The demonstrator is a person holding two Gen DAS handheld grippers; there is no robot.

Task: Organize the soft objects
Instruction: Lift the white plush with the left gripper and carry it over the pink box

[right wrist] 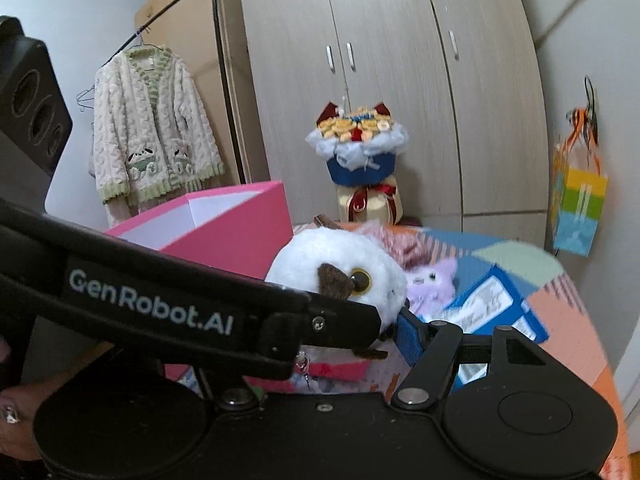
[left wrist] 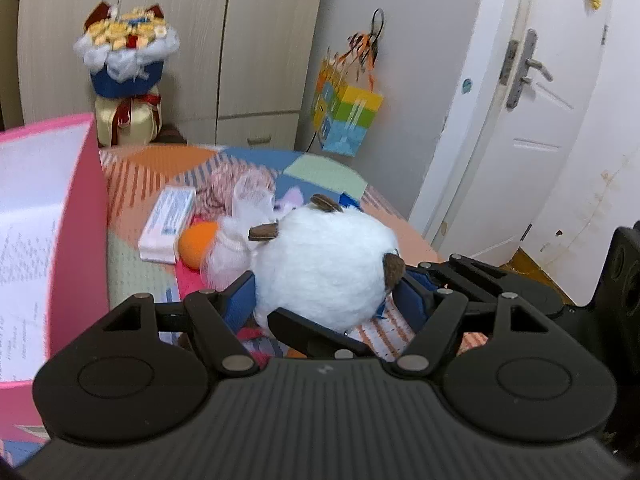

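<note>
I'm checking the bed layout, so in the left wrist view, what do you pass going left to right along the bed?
pink box → white carton → orange ball → white plush toy, held between the left gripper's blue pads.

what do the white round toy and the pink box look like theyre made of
White round toy: plush, apparently long fuzzy pile with darker brown felt-like patches and a glossy, likely plastic, eye; its outline looks soft and hairy. Pink box: probably stiff cardboard, matte pink outside and white inside; its walls stand flat with sharp edges.
</note>
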